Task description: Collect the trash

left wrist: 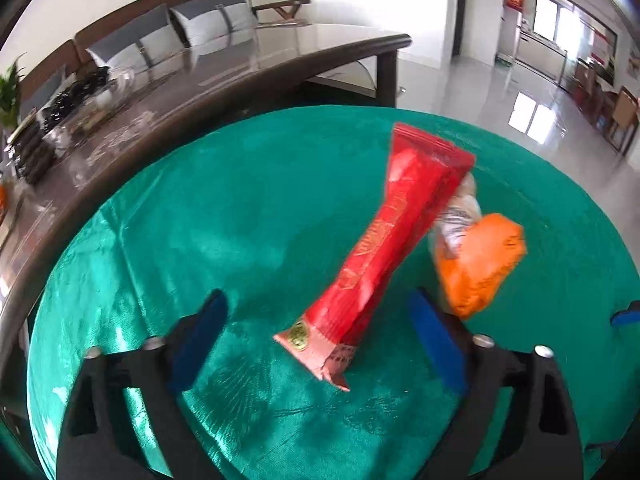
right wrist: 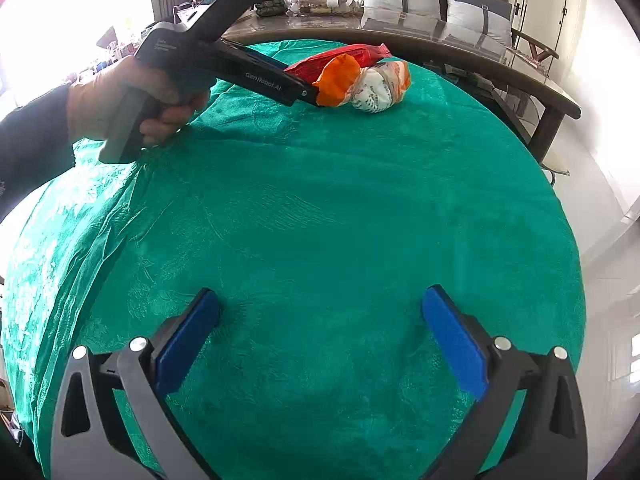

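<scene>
Left hand-held gripper (left wrist: 316,344) hangs spread over the red wrapper (left wrist: 384,248), whose near end lies between the pads, untouched. Right hand-held gripper (right wrist: 320,336) is spread and empty over bare green tabletop (right wrist: 320,208). Beside the wrapper sit an orange bag (left wrist: 480,264) and crumpled paper (right wrist: 376,90). The wrapper looks light, crinkly and slippery; pinching its flat sealed end seems best.

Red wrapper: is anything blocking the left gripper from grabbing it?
Nothing visible. The red wrapper lies on the green cloth with its near end already between the open jaws of the left gripper. The orange wrapper sits off to one side.
</scene>
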A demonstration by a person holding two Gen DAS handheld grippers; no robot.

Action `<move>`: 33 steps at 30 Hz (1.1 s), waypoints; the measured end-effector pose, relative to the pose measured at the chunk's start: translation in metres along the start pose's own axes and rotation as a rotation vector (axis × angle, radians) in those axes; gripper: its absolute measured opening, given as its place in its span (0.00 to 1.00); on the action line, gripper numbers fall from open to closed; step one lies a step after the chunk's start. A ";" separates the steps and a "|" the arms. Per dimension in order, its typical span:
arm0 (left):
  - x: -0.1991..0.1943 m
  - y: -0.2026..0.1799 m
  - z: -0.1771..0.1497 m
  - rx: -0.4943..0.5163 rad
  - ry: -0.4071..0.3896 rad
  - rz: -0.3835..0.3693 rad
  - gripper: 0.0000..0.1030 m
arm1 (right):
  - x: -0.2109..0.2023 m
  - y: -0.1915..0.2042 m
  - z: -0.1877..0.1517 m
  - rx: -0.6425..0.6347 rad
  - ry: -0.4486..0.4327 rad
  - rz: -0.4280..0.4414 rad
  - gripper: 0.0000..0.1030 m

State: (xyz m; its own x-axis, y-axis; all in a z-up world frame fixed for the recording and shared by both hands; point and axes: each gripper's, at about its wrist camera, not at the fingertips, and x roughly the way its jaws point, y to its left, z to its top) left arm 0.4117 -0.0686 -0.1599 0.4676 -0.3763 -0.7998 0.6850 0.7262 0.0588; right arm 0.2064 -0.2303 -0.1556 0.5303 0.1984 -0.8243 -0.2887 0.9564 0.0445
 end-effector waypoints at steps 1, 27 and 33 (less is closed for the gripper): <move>0.000 0.000 0.000 -0.004 -0.003 -0.035 0.62 | 0.000 0.000 0.000 0.000 0.000 0.000 0.96; -0.145 -0.014 -0.160 -0.471 0.058 0.288 0.70 | 0.010 -0.041 0.055 0.275 -0.109 0.108 0.90; -0.135 -0.010 -0.174 -0.457 0.063 0.298 0.85 | 0.063 -0.070 0.115 0.583 -0.103 0.231 0.67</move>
State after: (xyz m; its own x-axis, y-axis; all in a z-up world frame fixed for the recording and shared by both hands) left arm 0.2438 0.0751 -0.1564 0.5602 -0.0913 -0.8233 0.2091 0.9773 0.0339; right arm 0.3518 -0.2600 -0.1453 0.5883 0.4053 -0.6997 0.0612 0.8405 0.5383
